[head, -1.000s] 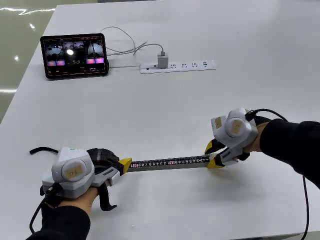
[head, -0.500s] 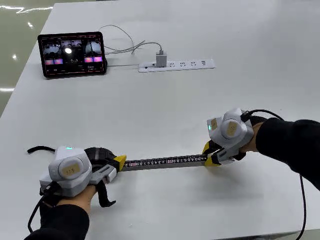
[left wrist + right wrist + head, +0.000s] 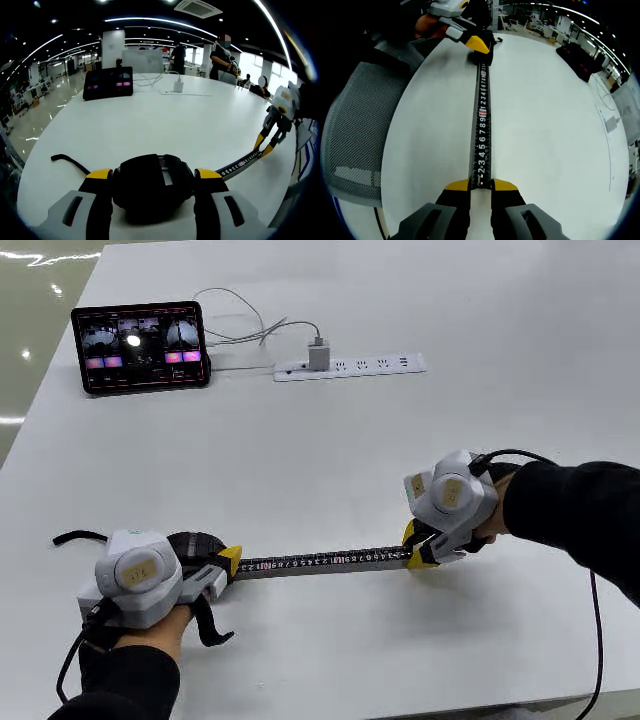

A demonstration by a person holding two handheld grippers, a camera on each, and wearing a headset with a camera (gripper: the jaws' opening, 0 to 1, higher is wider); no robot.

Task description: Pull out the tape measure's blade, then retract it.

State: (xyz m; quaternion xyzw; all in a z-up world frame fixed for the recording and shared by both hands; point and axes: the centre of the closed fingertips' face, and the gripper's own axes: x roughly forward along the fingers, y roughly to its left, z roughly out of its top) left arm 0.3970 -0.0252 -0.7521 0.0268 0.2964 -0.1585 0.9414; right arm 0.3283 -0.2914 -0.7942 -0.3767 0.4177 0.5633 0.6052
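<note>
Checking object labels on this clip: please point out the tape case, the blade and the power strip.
tape case (image 3: 152, 185): left gripper view, middle of its black body.
blade (image 3: 482, 130): right gripper view, printed numbers at mid-length.
power strip (image 3: 385, 364): head view, white right half with the sockets.

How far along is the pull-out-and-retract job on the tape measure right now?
Done: the blade is out, stretched from the case to its tip. In hand: the left claw is shut on the case, and the right claw pinches the blade's tip. Left: retracting the blade into the case.
</note>
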